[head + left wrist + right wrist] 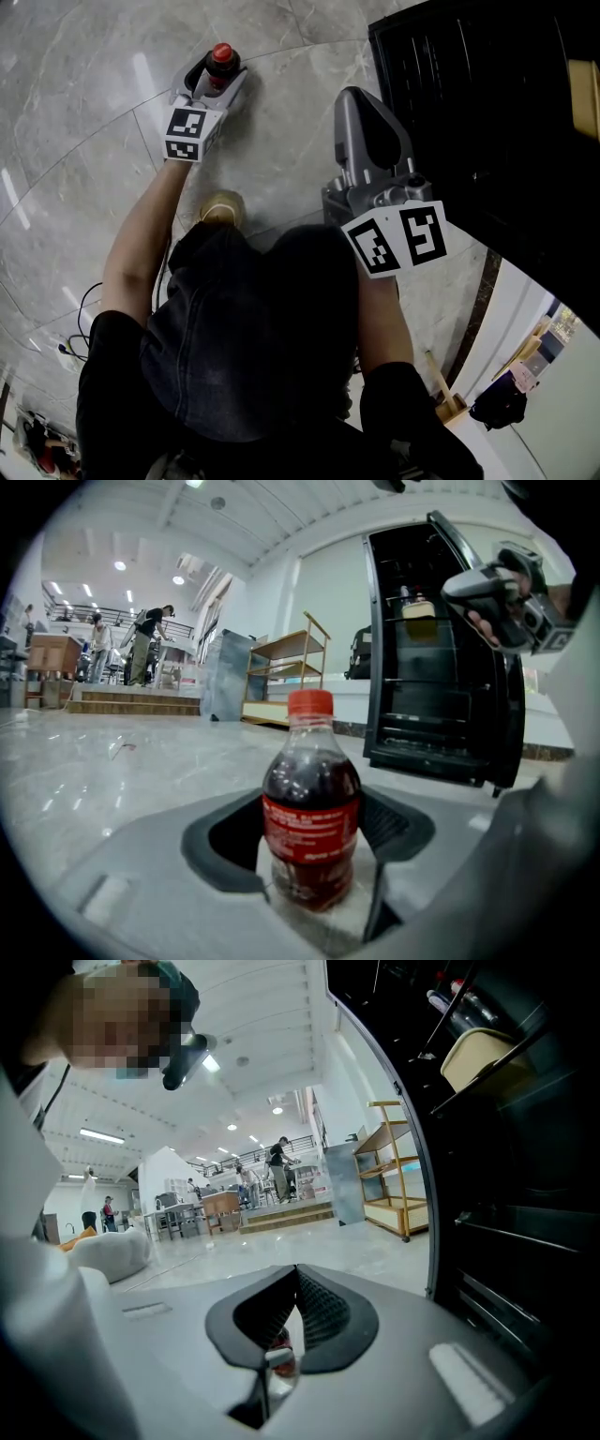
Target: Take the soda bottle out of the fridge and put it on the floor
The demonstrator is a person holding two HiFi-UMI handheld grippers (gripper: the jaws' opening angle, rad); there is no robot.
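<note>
1. The fingers (pixel 223 844) of the left gripper (pixel 217 82) sit closed on the lower body of the bottle (pixel 311 808), one dark pad against each side of it, at about the height of the red label (pixel 310 822).
2. The bottle stands straight ahead of that gripper, right between its fingers, with its long axis upright and its red cap (pixel 310 703) at the top. From the head view it is out on the floor (pixel 84 103), well apart from the fridge (pixel 487 103).
3. The left gripper is the one on the bottle. The right gripper (pixel 295 1283) has its pads pressed together with nothing between them, and hangs near the open fridge, well apart from the bottle.
4. Judged from this, the bottle is already out and down low, so the move ahead is likely a release. The fingers would need to spread sideways off both flanks and draw back level, since a tall upright bottle could tip if a pad drags on it.
5. Hard to make out:
   - The bottle's base is hidden behind the gripper's body in the left gripper view, and the head view looks down on the cap, so whether the base rests on the floor cannot be told.
   - The fridge is cut off at the frame's edge in every view, and its inside is mostly dark.
   - A small red patch shows below the right gripper's closed pads, too small to name.
</note>
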